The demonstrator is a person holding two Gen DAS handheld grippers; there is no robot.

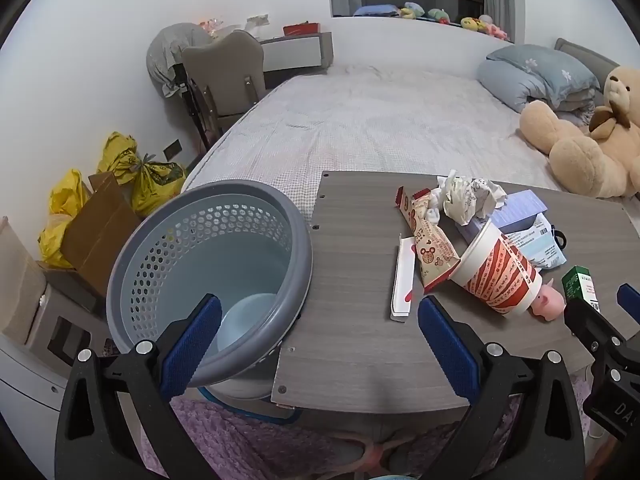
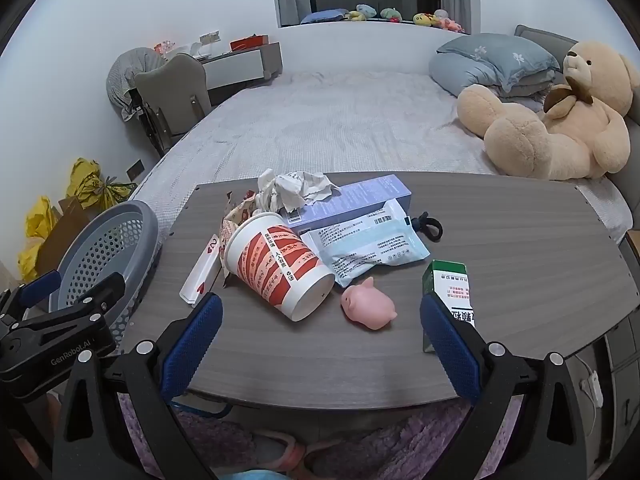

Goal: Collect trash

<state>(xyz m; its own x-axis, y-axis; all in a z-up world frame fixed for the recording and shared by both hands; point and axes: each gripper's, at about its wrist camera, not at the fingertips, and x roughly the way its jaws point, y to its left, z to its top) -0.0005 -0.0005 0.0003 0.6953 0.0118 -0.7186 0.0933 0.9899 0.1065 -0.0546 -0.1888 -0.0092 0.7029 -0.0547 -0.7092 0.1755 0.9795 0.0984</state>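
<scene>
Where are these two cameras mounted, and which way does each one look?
Left wrist: on the left gripper, angled down at the grey perforated bin and table edge; open blue-padded fingers show.
Right wrist: on the right gripper, over the grey wood-grain table; open fingers show.
Both share the tipped red-and-white paper cup.

A matt wood-grain table (image 2: 500, 264) bears a glossy printed paper cup (image 2: 276, 270), crumpled paper (image 2: 294, 190), a shiny plastic packet (image 2: 366, 246) and a smooth rubbery pink pig (image 2: 370, 304), beside a perforated matt plastic basket (image 1: 168, 256).
</scene>
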